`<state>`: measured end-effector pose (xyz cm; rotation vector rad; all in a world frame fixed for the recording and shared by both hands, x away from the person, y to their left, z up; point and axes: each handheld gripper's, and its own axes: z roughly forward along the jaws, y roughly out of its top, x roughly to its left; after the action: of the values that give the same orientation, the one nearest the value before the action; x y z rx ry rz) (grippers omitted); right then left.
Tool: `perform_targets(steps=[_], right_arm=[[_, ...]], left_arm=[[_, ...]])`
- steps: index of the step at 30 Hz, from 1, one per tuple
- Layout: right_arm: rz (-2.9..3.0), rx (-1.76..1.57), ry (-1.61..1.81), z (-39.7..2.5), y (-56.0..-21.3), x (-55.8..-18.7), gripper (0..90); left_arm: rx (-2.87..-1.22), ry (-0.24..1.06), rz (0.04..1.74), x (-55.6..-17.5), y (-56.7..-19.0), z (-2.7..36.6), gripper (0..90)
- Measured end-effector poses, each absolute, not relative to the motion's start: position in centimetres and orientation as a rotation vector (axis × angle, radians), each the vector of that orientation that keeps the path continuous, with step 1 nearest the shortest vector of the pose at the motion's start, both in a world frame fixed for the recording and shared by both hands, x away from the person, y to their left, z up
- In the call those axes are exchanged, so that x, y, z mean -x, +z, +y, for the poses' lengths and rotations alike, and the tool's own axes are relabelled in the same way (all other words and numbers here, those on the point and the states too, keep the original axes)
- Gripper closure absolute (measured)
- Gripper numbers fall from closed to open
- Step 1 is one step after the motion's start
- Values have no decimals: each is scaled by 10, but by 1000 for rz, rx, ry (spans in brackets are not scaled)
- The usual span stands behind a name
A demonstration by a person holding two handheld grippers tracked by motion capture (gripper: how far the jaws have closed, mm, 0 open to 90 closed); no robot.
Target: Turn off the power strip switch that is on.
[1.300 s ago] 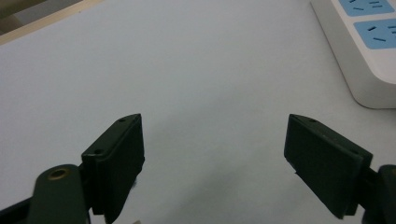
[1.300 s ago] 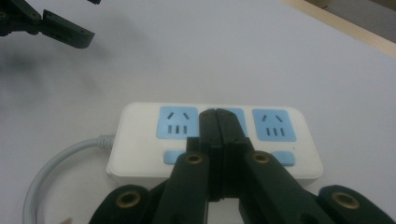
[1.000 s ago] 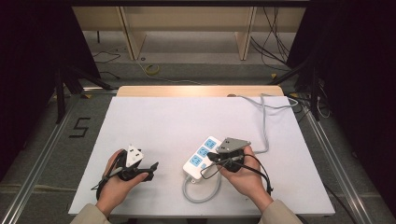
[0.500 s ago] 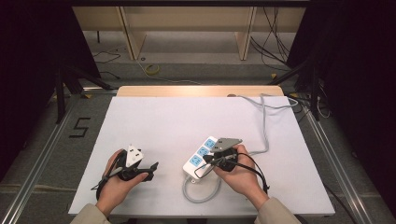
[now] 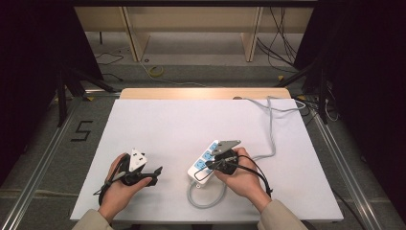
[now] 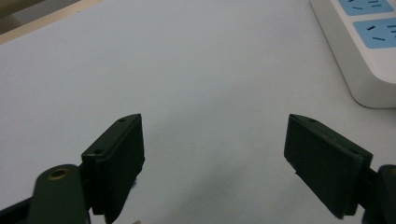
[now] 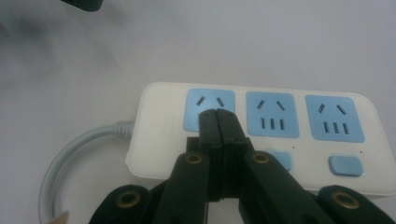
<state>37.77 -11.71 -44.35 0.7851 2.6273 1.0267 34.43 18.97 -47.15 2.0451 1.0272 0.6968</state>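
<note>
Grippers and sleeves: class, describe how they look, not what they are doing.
Both grippers, left gripper and right gripper, have flat black jaws with brass-coloured rivets. A grey three-cornered plate tops the right one; black cables trail from each. The sleeves are beige.

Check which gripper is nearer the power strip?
Right. The right gripper sits shut over the power strip, by its end socket; the left gripper is open beside it, apart.

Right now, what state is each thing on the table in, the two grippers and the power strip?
Left gripper: open, jaws wide apart over bare table, holding nothing.
Right gripper: shut, jaws pressed together, tips over the strip's first socket.
White power strip with blue sockets: lying flat, nothing plugged into the three sockets.
Grey power cord: looped beside the strip.
</note>
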Motion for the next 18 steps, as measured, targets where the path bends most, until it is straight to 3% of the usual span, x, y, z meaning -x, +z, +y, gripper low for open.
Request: perform_targets(steps=[18], right_arm=[[2695, -800, 913, -109, -448, -384, 900]], left_arm=[[-2046, 693, 1025, -344, -472, 190, 200]])
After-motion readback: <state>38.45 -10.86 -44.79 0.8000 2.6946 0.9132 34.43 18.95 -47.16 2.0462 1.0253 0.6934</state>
